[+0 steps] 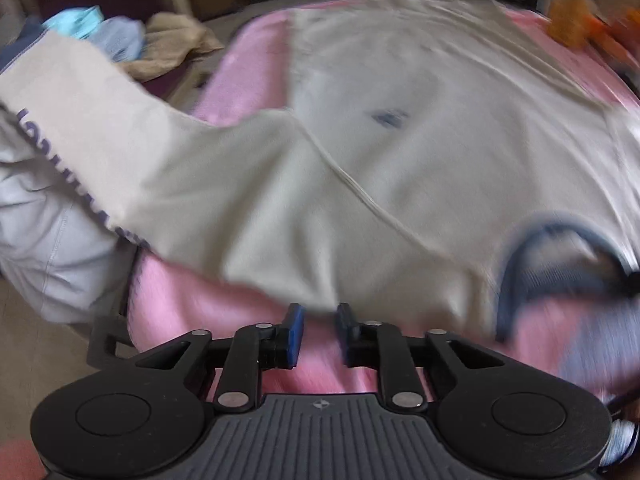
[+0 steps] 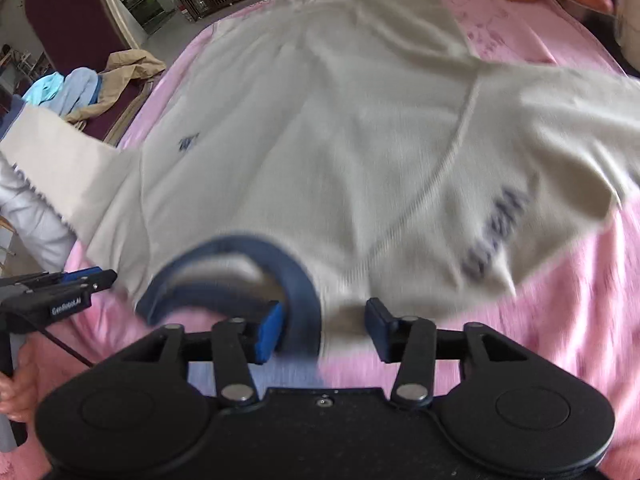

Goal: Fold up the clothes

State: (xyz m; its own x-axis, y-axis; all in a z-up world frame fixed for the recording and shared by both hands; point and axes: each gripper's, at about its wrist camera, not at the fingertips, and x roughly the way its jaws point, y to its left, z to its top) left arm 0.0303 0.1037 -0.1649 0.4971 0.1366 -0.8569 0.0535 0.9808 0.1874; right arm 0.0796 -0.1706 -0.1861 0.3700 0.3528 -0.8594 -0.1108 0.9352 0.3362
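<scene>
1. Shirt (image 1: 400, 152): cream, long-sleeved, spread flat on a pink blanket (image 1: 248, 76), filling the middle of both views; navy collar (image 2: 296, 276) at lower centre of the right view.
2. Left claw (image 1: 319, 320): lower centre, jaws narrowed to a slim gap at the shirt's near edge; no cloth visibly pinched. Risk: it closes on air, or catches the blanket too.
3. Right claw (image 2: 324, 320): lower centre, jaws spread, collar and shoulder cloth between them, pads not pressing. Risk: collar bunches if dragged.
4. Sleeve (image 1: 100, 136): hangs over the edge at left. Risk: it trails and spoils the fold.
5. Spare clothes (image 2: 92, 88): upper left, well apart.
</scene>
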